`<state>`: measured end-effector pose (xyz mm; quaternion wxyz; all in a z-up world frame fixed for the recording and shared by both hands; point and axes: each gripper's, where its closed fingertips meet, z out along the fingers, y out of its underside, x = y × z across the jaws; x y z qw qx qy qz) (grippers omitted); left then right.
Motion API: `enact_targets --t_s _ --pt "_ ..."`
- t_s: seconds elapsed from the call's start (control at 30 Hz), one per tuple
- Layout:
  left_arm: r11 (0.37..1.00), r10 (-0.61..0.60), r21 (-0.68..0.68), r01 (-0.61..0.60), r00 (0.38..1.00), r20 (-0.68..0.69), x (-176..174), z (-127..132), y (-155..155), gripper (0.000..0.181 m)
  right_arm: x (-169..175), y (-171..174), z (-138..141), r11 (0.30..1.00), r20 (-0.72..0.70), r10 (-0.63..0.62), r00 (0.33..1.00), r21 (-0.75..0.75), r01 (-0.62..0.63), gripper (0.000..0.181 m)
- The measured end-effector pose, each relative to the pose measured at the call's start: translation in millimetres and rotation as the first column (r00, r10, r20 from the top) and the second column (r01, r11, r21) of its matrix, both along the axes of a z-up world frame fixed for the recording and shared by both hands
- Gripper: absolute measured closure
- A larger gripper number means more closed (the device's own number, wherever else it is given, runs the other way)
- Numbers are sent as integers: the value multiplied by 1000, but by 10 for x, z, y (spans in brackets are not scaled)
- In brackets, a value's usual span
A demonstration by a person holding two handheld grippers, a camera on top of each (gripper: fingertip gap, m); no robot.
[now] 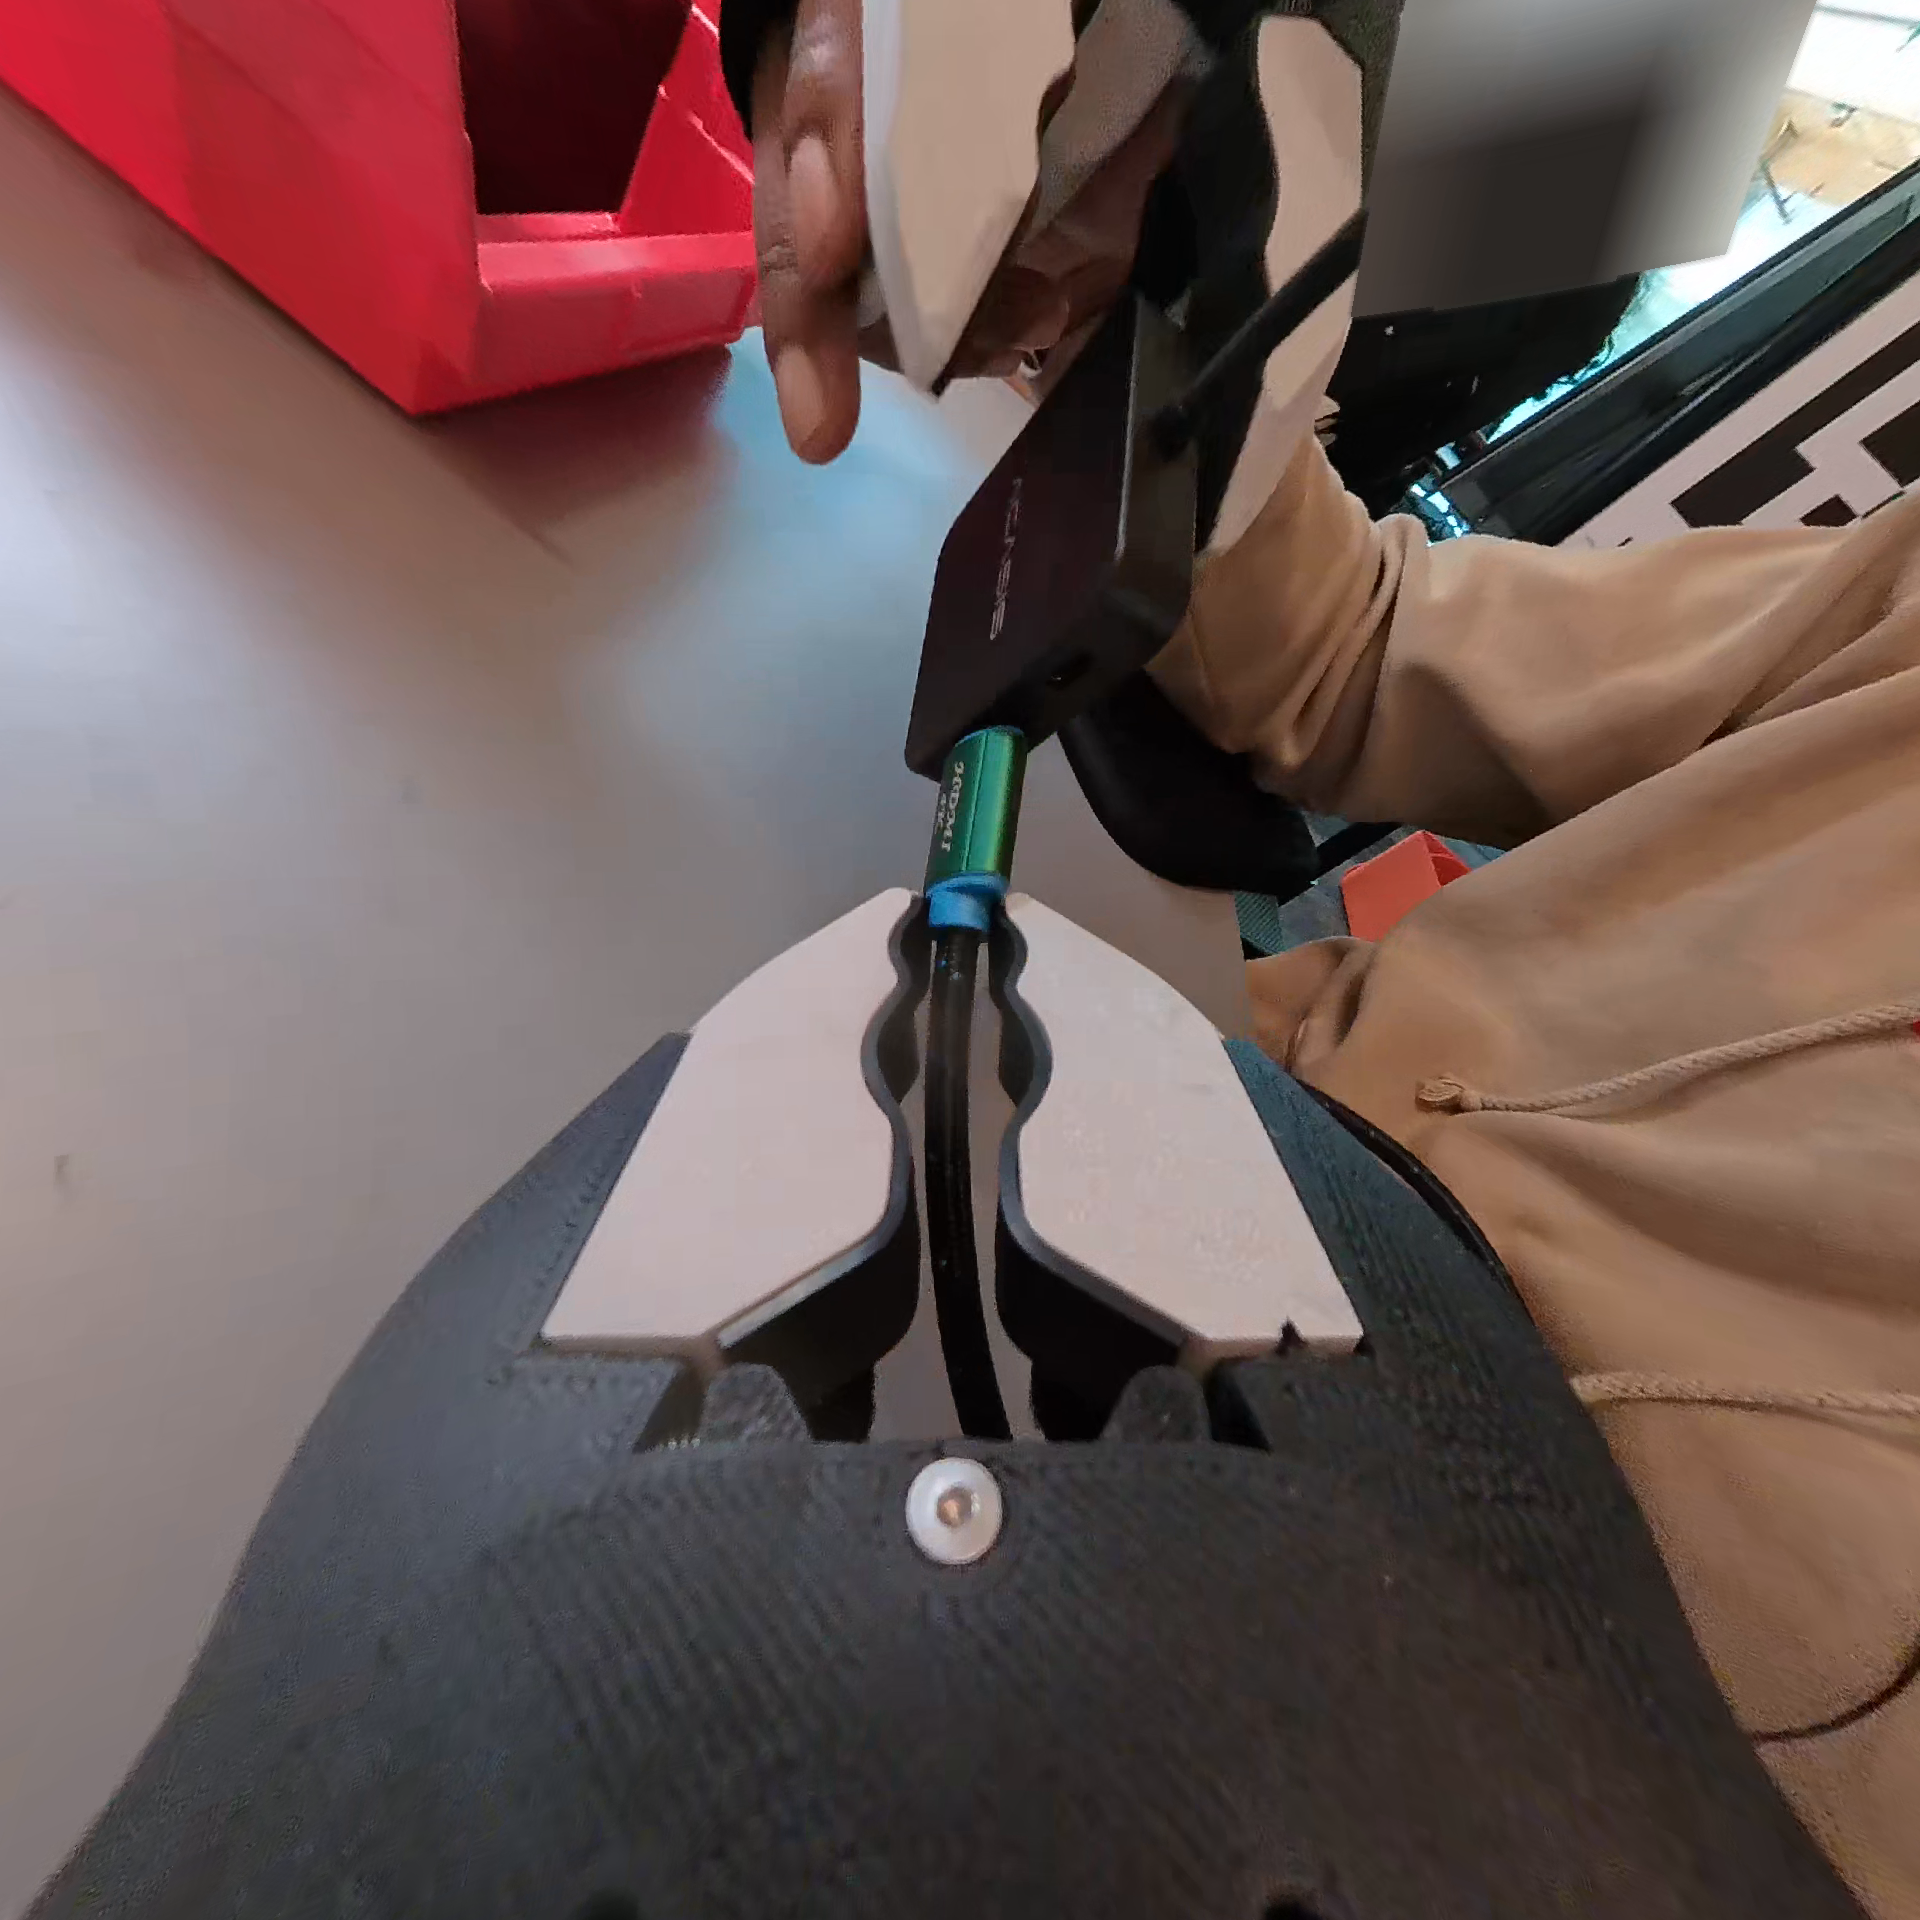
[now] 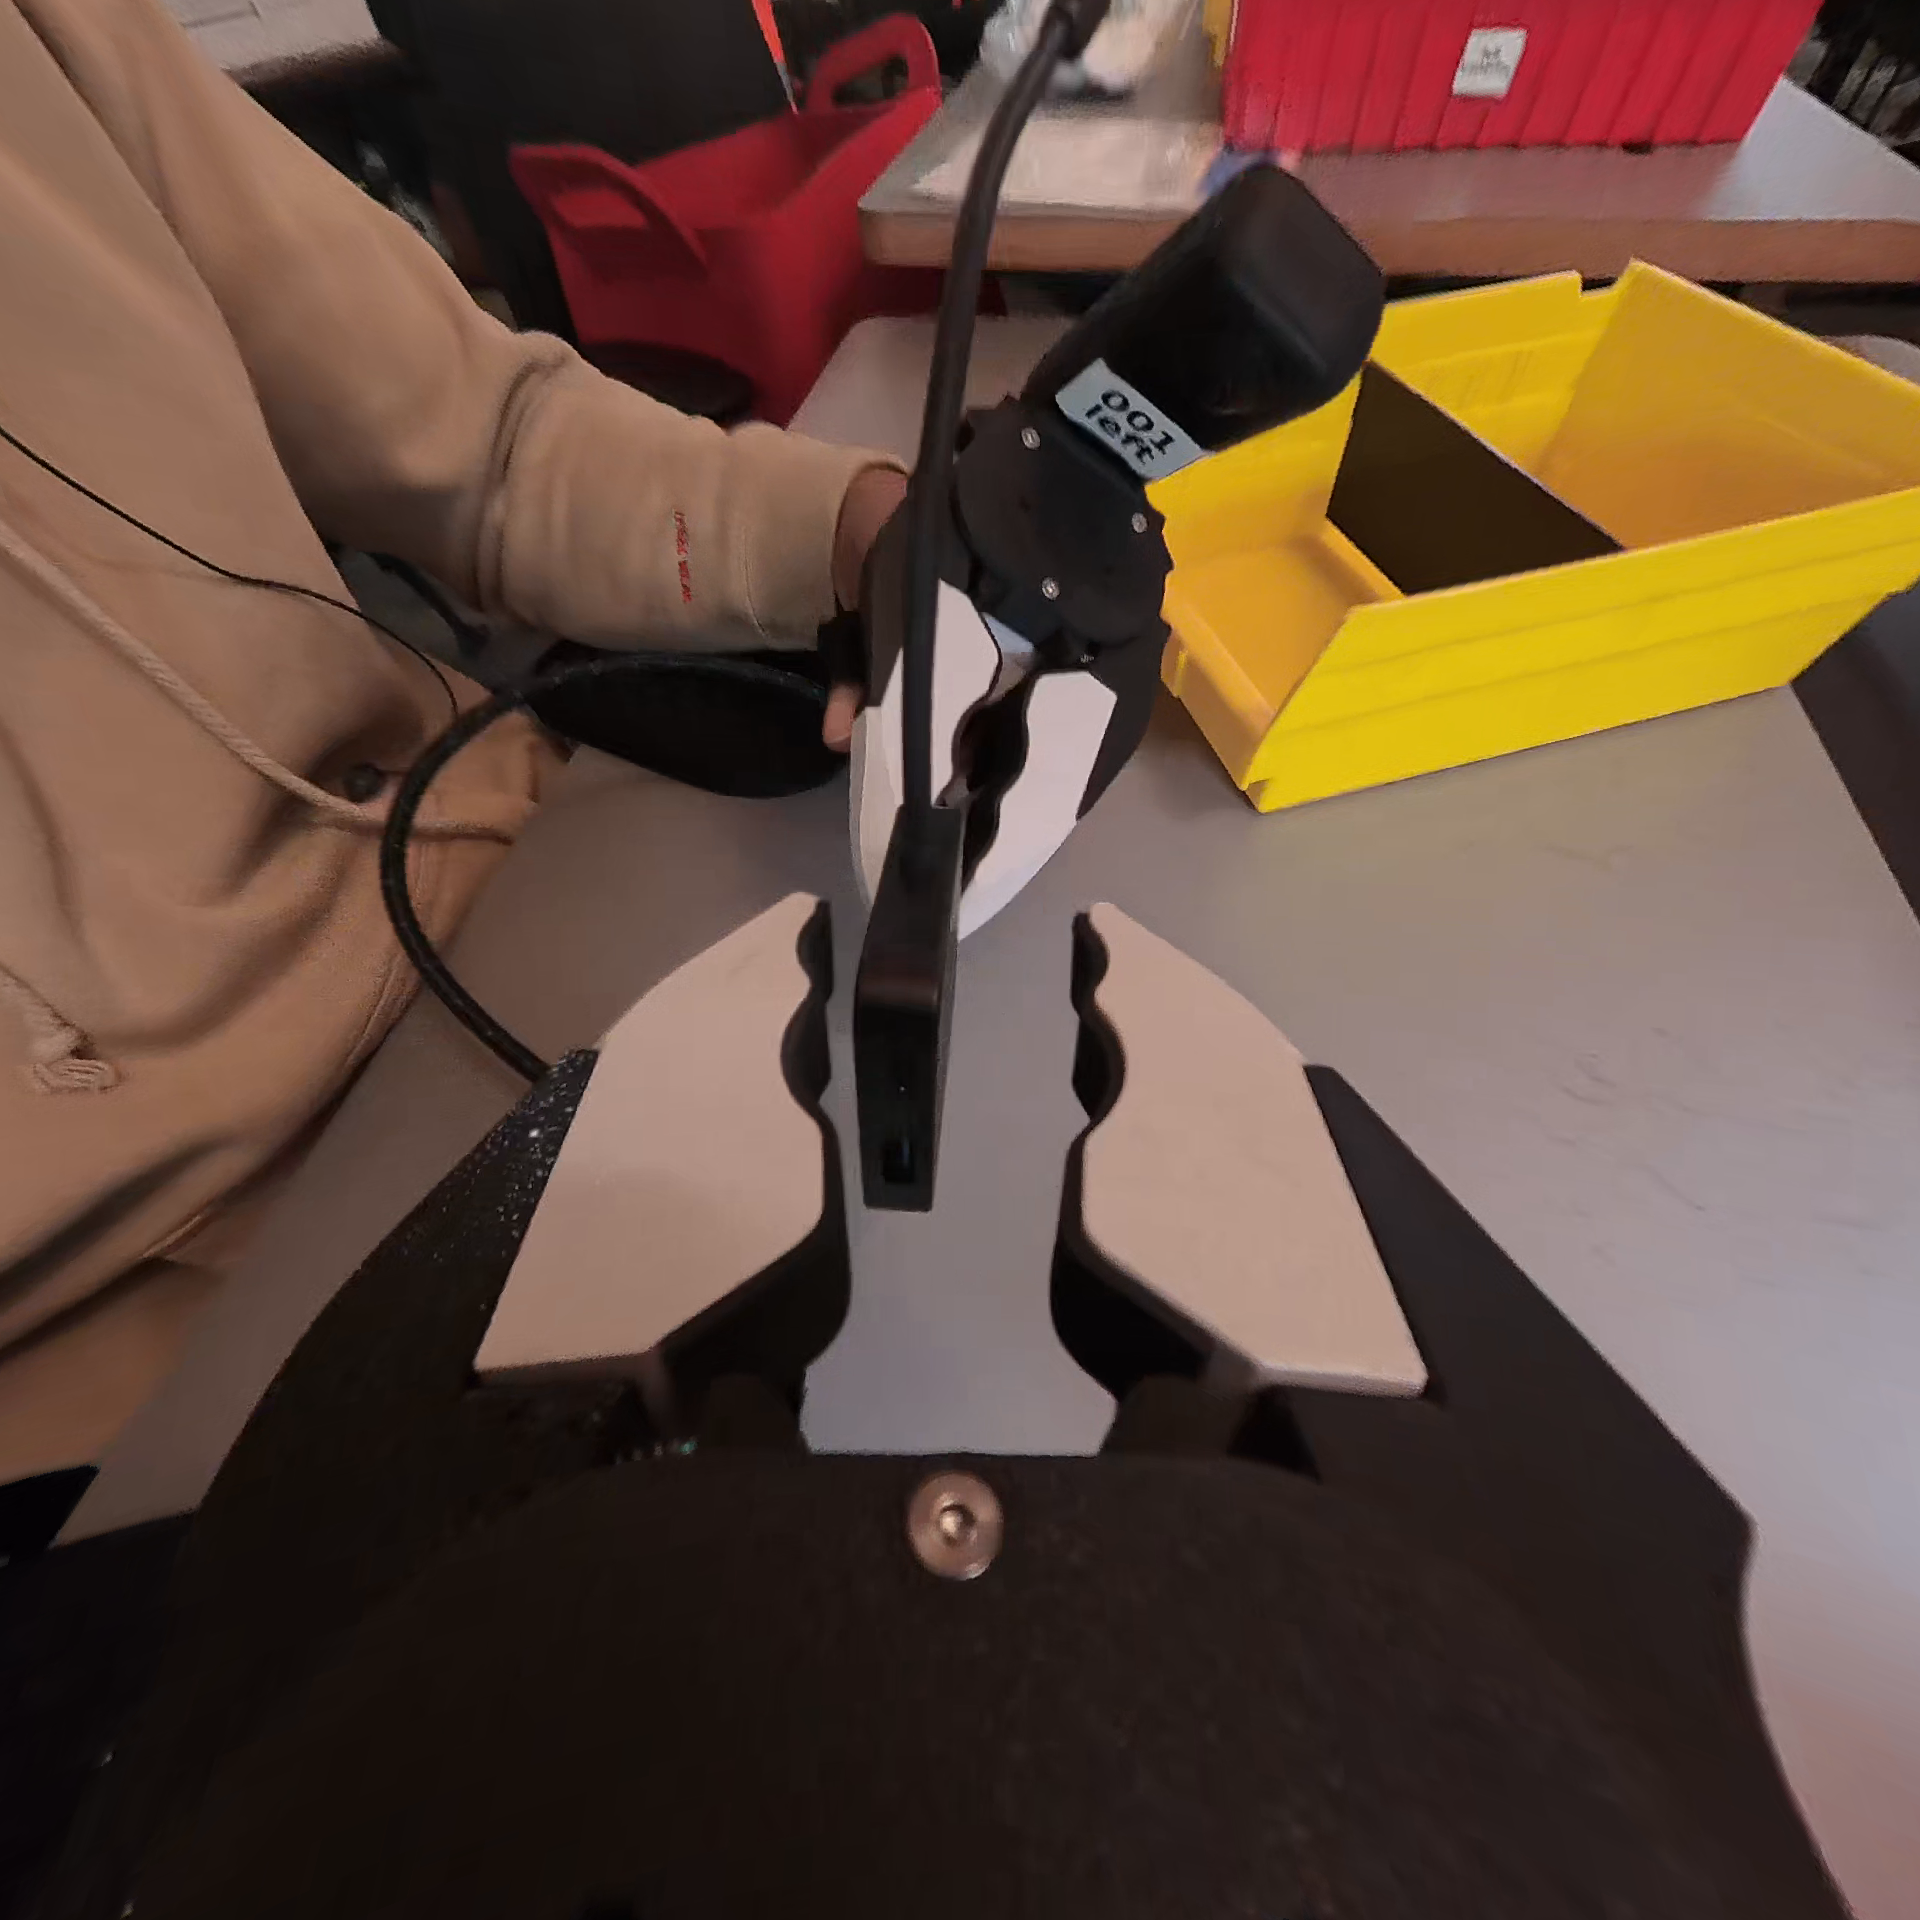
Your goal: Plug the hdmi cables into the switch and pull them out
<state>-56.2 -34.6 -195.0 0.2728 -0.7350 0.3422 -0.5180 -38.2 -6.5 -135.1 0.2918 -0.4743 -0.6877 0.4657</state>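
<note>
I see a grey table (image 2: 1558, 987) carrying a yellow bin (image 2: 1558, 644) and a red bin (image 1: 312, 187). My right gripper (image 2: 951, 914) stands wide; the black switch (image 2: 902, 1039) touches only its left finger, raised edge-on. My left gripper (image 1: 958, 902) is clamped on the black cable (image 1: 951, 1143), whose green HDMI plug (image 1: 977, 810) sits in the switch.

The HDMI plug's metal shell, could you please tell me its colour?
Green, with a blue collar; the HDMI plug shows best in the left wrist view.
</note>
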Motion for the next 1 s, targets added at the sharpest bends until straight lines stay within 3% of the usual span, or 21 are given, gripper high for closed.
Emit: enact_targets --t_s 0.07,0.1,0.23,0.3,0.4,0.53,0.63,0.77,1.0 --pt "1000 -3 5 3 1000 23 28 32 -8 170 56 -26 -173 996 115 6 993 86 -16 145" --pt "1000 5 12 -5 1000 24 23 43 3 170 102 -70 -251 993 173 30 985 109 -49 161" --pt "991 26 127 -35 997 70 -13 214 25 167 76 -51 -131 984 126 9 992 176 -32 168" --pt "982 34 177 -60 988 148 -69 415 24 151 131 -29 -31 974 110 -10 994 226 -15 168" --pt "956 112 232 -180 954 279 -232 699 132 146 284 23 279 960 31 -56 998 277 45 168" --pt "877 313 202 -437 836 450 -598 983 422 145 603 245 884 914 -152 -189 970 333 230 168" --pt "847 374 177 -501 800 469 -751 984 519 148 900 527 1407 821 -299 -333 894 375 431 168" --pt "869 356 165 -467 821 446 -672 918 510 150 1294 941 2008 633 -414 -503 759 421 650 168" --pt "862 331 261 -434 873 358 -491 812 450 152 1564 1841 2457 287 -529 -653 542 489 824 168"
